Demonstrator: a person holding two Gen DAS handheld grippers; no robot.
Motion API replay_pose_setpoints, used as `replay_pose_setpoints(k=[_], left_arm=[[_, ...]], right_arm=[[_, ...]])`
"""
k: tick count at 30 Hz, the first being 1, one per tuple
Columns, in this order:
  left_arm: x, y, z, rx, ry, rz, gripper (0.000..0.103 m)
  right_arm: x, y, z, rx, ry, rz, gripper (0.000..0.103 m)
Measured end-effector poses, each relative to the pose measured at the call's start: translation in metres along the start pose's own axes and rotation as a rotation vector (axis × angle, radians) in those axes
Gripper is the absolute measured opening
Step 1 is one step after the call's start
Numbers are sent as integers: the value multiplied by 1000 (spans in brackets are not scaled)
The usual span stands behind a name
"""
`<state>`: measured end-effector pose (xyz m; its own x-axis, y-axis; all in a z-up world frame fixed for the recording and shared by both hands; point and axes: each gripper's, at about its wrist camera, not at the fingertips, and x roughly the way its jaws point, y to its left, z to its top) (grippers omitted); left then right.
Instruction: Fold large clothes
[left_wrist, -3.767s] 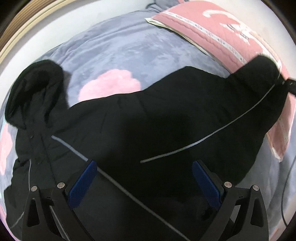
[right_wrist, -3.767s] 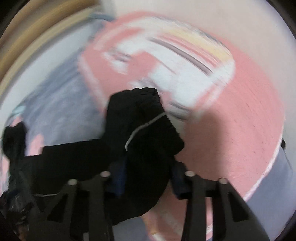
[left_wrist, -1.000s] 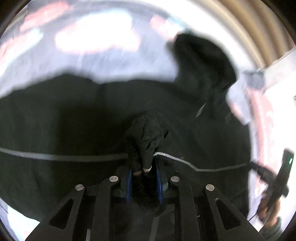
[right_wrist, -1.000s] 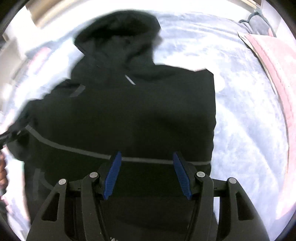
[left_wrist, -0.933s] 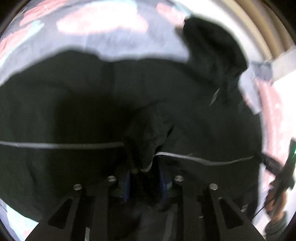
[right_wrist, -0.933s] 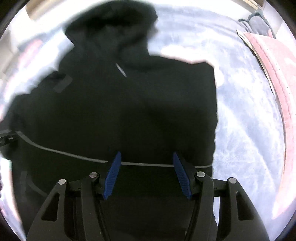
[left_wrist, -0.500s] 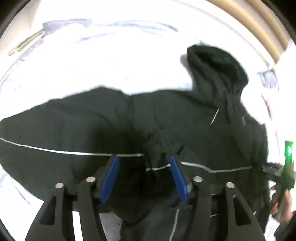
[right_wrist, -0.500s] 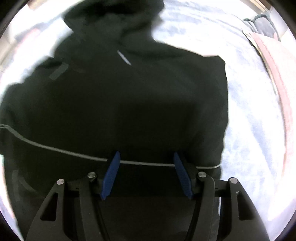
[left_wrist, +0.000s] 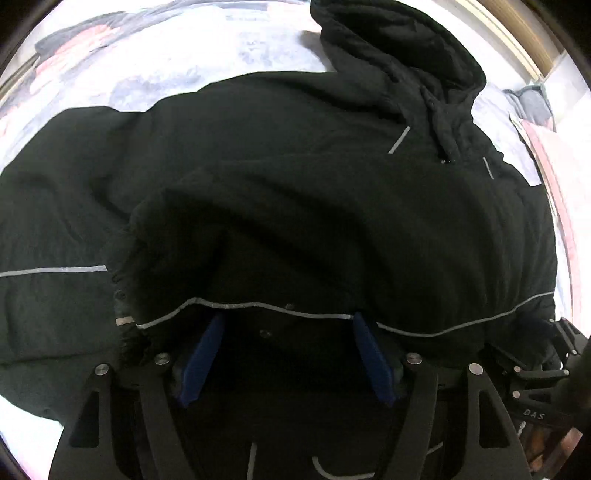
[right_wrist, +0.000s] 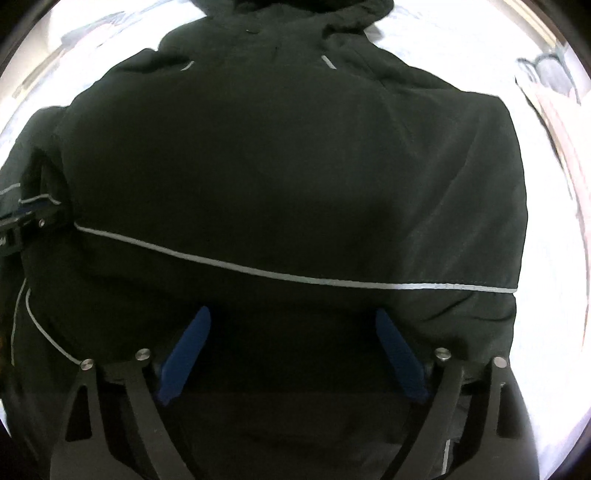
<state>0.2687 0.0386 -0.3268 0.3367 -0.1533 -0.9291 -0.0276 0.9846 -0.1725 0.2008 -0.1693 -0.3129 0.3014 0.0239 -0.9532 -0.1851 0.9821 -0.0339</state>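
Since a second ago the left gripper (left_wrist: 286, 325) has let go of the sleeve cuff it was clamped on; its blue pads (left_wrist: 201, 360) now stand apart and are opening further, nothing pinched between them, only dark cloth lying beneath. Both cameras now sit closer to the jacket (left_wrist: 295, 166), which fills most of each view.

Right gripper (right_wrist: 293, 319): jaws wide and opening too, pads (right_wrist: 184, 354) clear of the cloth, hovering over the lower front of the jacket below the grey piping line (right_wrist: 295, 277).

Jacket: black, hooded, spread flat on a pale grey blanket (left_wrist: 221, 55). Hood (left_wrist: 406, 48) points away from both grippers. One sleeve (left_wrist: 258, 229) is folded across the body, its cuff edge just ahead of the left pads. Other sleeve (left_wrist: 48, 221) extends to the left in the left wrist view.

Pink quilt (left_wrist: 550, 166) at the right edge, beside the jacket. Right gripper also shows at the lower right of the left view (left_wrist: 546, 369), left gripper at the left edge of the right view (right_wrist: 22, 221).
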Motion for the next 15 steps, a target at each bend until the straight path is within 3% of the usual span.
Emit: replay_pose_setpoints(k=[4,7,10,12,15], left_arm=[[-35,23,-2,-87,-31,-112,73],[-83,63,-13,-201,-125,-152,73],[-130,131,-29,-349,-230,-96,73],[-162,196,-45,-479,-305,8,73],[-188,284,-71,-660,-341,127,74]], right_arm=[[1,-1,4,-12,12,-12,98],[2,-3,8,-7,31,-9,100],[4,-6,10,-12,30,-12,100],[4,-6,9,-4,39,-18,101],[7,-5,12,28,75,-36,103]])
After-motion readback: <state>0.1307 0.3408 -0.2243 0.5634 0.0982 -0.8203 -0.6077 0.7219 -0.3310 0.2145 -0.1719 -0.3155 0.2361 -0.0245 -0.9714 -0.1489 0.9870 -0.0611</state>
